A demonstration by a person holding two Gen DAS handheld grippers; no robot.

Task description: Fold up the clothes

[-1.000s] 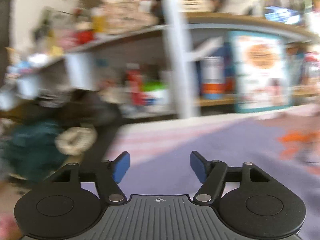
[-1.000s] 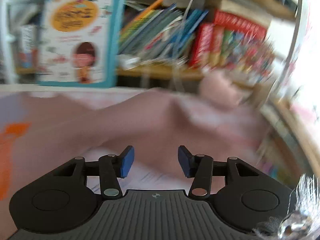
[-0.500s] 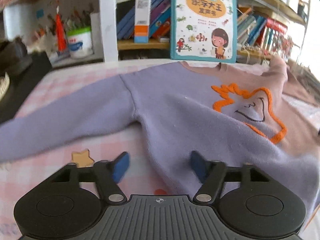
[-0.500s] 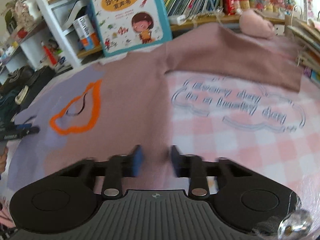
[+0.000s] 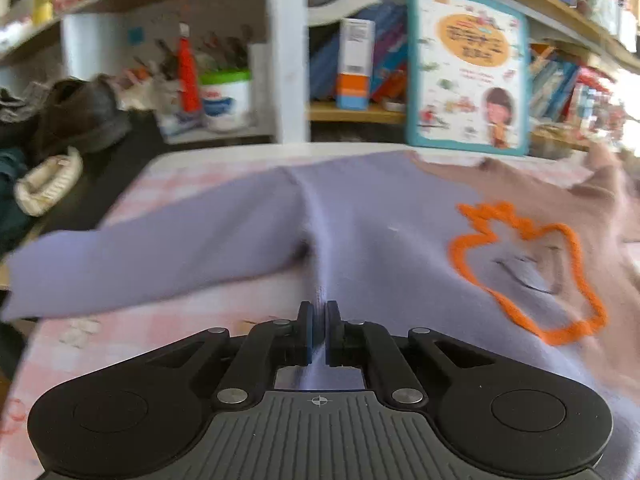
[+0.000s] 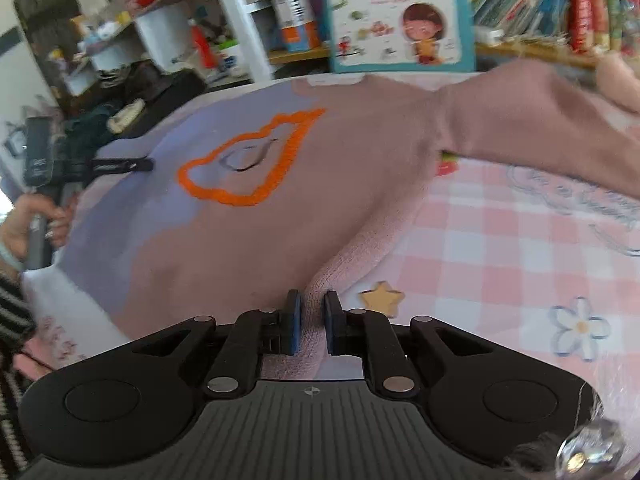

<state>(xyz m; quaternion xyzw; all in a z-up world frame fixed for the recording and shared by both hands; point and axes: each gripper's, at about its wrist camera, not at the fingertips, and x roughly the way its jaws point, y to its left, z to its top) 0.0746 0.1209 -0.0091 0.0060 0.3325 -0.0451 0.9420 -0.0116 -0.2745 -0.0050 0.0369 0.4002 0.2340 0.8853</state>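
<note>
I'm pinching the sweater (image 5: 360, 216) hem with both grippers: left gripper (image 5: 318, 330) is clamped on the purple corner, and right gripper (image 6: 310, 326) is closing on the pink one. The rest is lying spread ahead of me. Best to lift both corners evenly, so the fold's straight.

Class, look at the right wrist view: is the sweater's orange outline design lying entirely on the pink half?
No. The orange outline straddles the boundary, partly on the purple half and partly on the pink half of the sweater.

The picture book (image 6: 400, 16) is showing Chinese title characters too blurred to read; the tablecloth (image 6: 520, 240) lettering is staying unreadable.
</note>
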